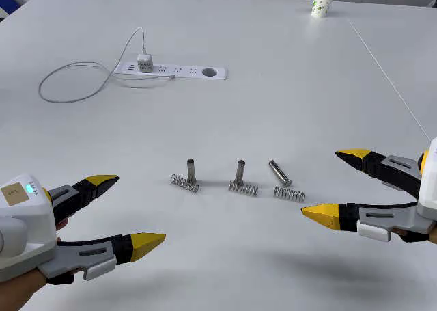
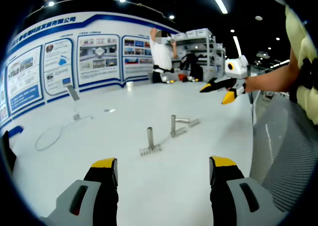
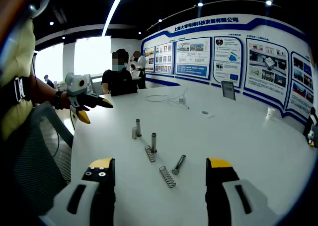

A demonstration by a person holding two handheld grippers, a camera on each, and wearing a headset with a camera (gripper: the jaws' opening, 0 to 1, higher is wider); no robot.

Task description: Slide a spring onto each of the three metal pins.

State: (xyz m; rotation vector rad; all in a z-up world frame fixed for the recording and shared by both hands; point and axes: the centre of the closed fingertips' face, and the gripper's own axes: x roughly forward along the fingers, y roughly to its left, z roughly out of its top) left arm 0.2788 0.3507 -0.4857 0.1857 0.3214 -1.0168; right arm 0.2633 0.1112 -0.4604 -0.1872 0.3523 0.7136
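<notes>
Yellow-tipped left tongs (image 1: 139, 208) and right tongs (image 1: 321, 183), both spread wide, flank three small coiled steel springs (image 1: 244, 188), light and squashy, probably best pinched gently mid-coil.

Three pins (image 1: 191, 169) (image 1: 240, 171) (image 1: 279, 173), three springs (image 1: 184, 182) (image 1: 244, 188) (image 1: 289, 194), two tools (image 1: 139, 208) (image 1: 321, 183), one power strip (image 1: 179, 70), one cup (image 1: 323, 3).

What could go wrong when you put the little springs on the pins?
1. The left pin and middle pin stand upright on the table with no holder in sight, so a bump could tip them.
2. The third pin lies on its side and might roll when touched.
3. The springs are thin and lie flat. The open left gripper or right gripper could pinch one badly and flick it away.
</notes>
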